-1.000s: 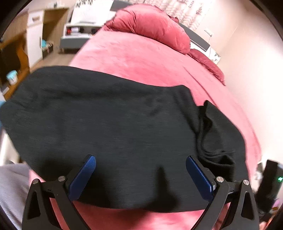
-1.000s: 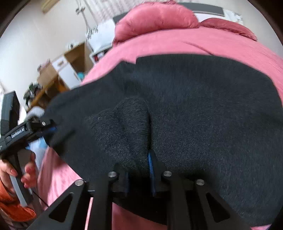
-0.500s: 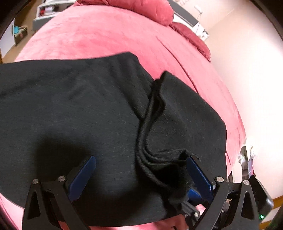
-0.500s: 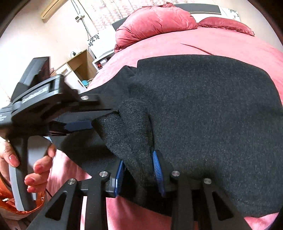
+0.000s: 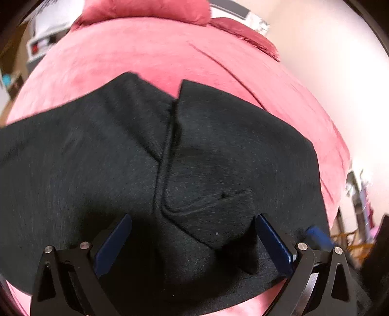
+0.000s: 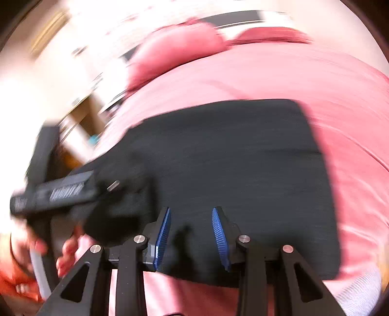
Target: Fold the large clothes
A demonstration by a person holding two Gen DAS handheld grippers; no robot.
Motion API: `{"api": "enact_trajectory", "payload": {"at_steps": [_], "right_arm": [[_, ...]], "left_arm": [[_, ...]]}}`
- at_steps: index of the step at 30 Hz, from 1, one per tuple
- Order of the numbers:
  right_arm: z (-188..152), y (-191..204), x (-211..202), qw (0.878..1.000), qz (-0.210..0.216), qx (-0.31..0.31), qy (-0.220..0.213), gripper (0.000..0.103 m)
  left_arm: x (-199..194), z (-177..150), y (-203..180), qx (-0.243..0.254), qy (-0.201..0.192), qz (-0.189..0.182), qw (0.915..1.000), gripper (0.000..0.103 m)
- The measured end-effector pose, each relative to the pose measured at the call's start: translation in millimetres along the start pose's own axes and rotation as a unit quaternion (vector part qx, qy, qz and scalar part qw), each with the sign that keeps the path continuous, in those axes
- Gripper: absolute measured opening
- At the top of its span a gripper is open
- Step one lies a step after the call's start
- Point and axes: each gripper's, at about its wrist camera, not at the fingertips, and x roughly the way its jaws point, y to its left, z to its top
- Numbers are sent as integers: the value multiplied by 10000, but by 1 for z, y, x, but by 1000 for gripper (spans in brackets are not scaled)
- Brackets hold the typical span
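L gripper (image 5: pixel 192 240): fingers wide apart over the near edge of the black garment (image 5: pixel 97 170), nothing clamped btwn them. Garment lies flat on the pink bed (image 5: pixel 145 48). A folded flap (image 5: pixel 231 150) lies over its right half, w/ the flap's edge running near-to-far down the middle. A bunched corner of the flap sits just inside my right blue pad.

R gripper (image 6: pixel 192 238): fingers partly apart, blue pads either side of a gap, no cloth pinched in it. They hover at the near edge of the garment (image 6: pixel 243 158). R view is heavily motion-blurred. In it I see the L gripper (image 6: pixel 60 192) at left, at the garment's left near corner, w/ a dark bunch of cloth right by it; can't tell from the blur whether it touches. Hand (image 6: pixel 65 250) holding the L handle shows near left.

Pink pillows (image 5: pixel 150 9) sit at the far end of the bed.
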Motion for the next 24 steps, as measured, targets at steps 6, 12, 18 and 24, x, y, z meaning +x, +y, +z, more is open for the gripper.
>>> {"api": "enact_trajectory", "payload": {"at_steps": [6, 12, 18, 24], "right_arm": [[-4, -58, 2, 9925, -241, 1197, 115, 40], [-3, -55, 6, 9929, -304, 1140, 136, 41], [-4, -62, 3, 9918, -225, 1251, 104, 41], [5, -72, -20, 9895, -475, 1357, -119, 42]], "left_arm": [[10, -8, -26, 589, 36, 253, 9979, 98], [18, -20, -42, 840, 29, 570, 9948, 84], [17, -29, -47, 945, -35, 863, 9918, 54], [-4, -35, -21, 641, -156, 393, 9970, 49]]}}
